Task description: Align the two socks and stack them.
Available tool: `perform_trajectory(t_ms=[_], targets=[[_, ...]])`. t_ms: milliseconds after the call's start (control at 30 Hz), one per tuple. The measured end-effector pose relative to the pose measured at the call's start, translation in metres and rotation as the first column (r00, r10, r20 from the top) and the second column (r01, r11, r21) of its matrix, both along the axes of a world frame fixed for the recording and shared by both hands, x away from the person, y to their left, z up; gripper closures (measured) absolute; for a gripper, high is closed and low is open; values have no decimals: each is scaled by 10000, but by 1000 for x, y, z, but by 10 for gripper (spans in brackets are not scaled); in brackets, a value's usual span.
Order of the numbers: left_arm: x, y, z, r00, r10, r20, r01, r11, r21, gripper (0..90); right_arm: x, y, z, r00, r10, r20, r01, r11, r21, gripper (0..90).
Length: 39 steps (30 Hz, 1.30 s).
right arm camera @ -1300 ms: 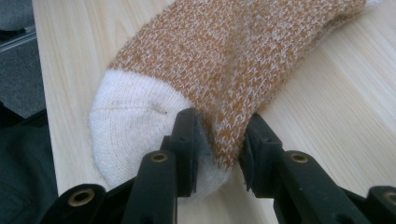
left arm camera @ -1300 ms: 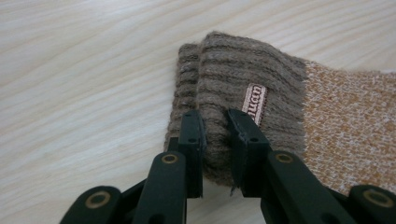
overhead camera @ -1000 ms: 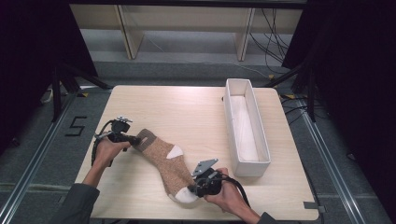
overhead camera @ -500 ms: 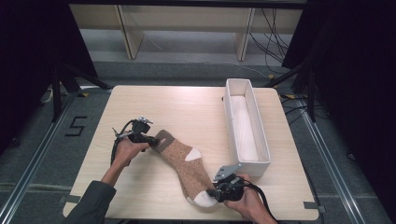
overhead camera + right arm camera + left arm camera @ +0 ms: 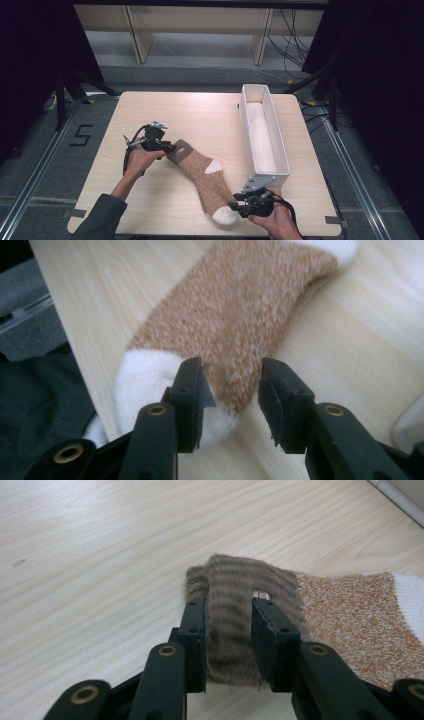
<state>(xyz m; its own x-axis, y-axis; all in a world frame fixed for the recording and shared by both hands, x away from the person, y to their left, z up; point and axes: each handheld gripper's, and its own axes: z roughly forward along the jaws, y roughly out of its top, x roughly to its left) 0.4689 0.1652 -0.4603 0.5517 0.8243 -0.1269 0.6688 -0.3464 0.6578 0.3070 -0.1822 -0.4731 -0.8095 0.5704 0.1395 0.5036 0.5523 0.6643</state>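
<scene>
Brown-and-white sock (image 5: 202, 172) lies stretched flat near the tabletop's (image 5: 200, 115) front edge, cuff between the just-opening jaws of the left hand-held gripper (image 5: 167, 146), toe by the right hand-held gripper (image 5: 235, 206), likewise spreading, apparently releasing it smoothed.

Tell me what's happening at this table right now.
A person works a brown sock laid flat on the table, one claw at each end. The left claw is at the cuff, which sits between its jaws; the right claw is at the white toe. Both claws have just been opening, apparently letting the sock go. A white bin stands to the right.
</scene>
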Motion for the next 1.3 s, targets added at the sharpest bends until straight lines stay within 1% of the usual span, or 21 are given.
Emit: perform_trajectory(t_ms=[33, 67, 100, 133, 200, 233, 300, 433, 533, 633, 700, 800, 833, 900, 933, 967, 1000, 1033, 1133, 1167, 1300], targets=[[2, 3, -1, 9999, 43, -165, -42, 10000, 66, 652, 1, -1, 1, 9996, 165, 222, -164, 9999, -27, 643], [2, 3, -1, 9999, 43, -165, -42, 10000, 66, 641, 1, -1, 1, 9996, 165, 222, -164, 9999, -27, 643], [6, 6, -6, 9980, 94, -620, -94, 10000, -7, 623, -3, 1, 1, 9999, 146, 1, -146, 9996, -241, 648], [6, 6, -6, 9980, 94, -620, -94, 10000, -7, 612, -3, 1, 1, 9999, 146, 1, -146, 9996, -241, 648], [9, 9, -14, 9949, 178, -988, -218, 9990, -397, 604, -2, 1, -7, 9998, 190, -93, -196, 9977, -657, 663], [9, 9, -14, 9949, 178, -988, -218, 9990, -397, 610, -2, 1, -7, 9998, 190, -93, -196, 9977, -657, 663], [9, 8, -17, 9951, 138, -981, -186, 9987, -483, 681, -2, 2, -10, 9996, 66, -275, -85, 9975, -707, 757], [6, -1, -10, 9981, -191, -594, 181, 9997, -177, 845, -1, 2, -6, 9996, 273, -6, -273, 9979, -579, 823], [4, 0, 1, 9991, -252, -344, 242, 9993, -294, 852, -2, 4, -1, 9995, 317, 55, -314, 9984, -462, 830], [5, 5, 19, 9999, -105, -8, 104, 9977, -671, 853, -2, 10, 8, 9980, 441, 453, -436, 9990, -117, 832], [7, 9, 23, 9999, 27, 132, -18, 9980, -630, 852, 0, 15, 11, 9957, 688, 614, -682, 9976, -123, 831], [9, 14, 16, 9998, 181, -9, -181, 9971, -740, 852, 0, 19, 8, 9982, 542, 260, -540, 9985, -71, 831], [10, 15, 4, 9997, 135, -222, -145, 9989, -444, 851, 1, 23, 4, 9975, 657, 249, -653, 9977, -155, 830], [11, 15, -2, 9995, 163, -279, -170, 9995, -277, 837, 2, 23, 1, 9974, 661, 280, -650, 9971, -384, 828], [14, 15, -16, 9980, 383, -507, -396, 9989, -262, 816, 3, 23, -6, 9978, 618, 253, -596, 9949, -812, 823], [14, 15, -16, 9980, 383, -507, -396, 9989, -262, 799, 3, 23, -6, 9978, 618, 253, -596, 9949, -812, 823], [16, 17, -19, 9975, 434, -560, -461, 9978, -481, 779, 4, 20, -12, 9986, 521, 85, -512, 9950, -860, 806], [16, 18, -17, 9978, 402, -531, -425, 9982, -426, 765, 3, 20, -13, 9991, 378, -194, -392, 9965, -745, 798], [14, 17, -15, 9987, 340, -391, -356, 9985, -425, 735, 3, 18, -14, 9992, 345, -178, -359, 9958, -841, 792], [13, 16, -14, 9991, 284, -303, -295, 9988, -382, 749, 3, 19, -15, 9987, 487, 161, -473, 9959, -770, 788], [14, 13, -14, 9990, 175, -417, -191, 9992, -364, 727, 1, 19, -8, 9993, 382, -49, -385, 9969, -686, 773]])
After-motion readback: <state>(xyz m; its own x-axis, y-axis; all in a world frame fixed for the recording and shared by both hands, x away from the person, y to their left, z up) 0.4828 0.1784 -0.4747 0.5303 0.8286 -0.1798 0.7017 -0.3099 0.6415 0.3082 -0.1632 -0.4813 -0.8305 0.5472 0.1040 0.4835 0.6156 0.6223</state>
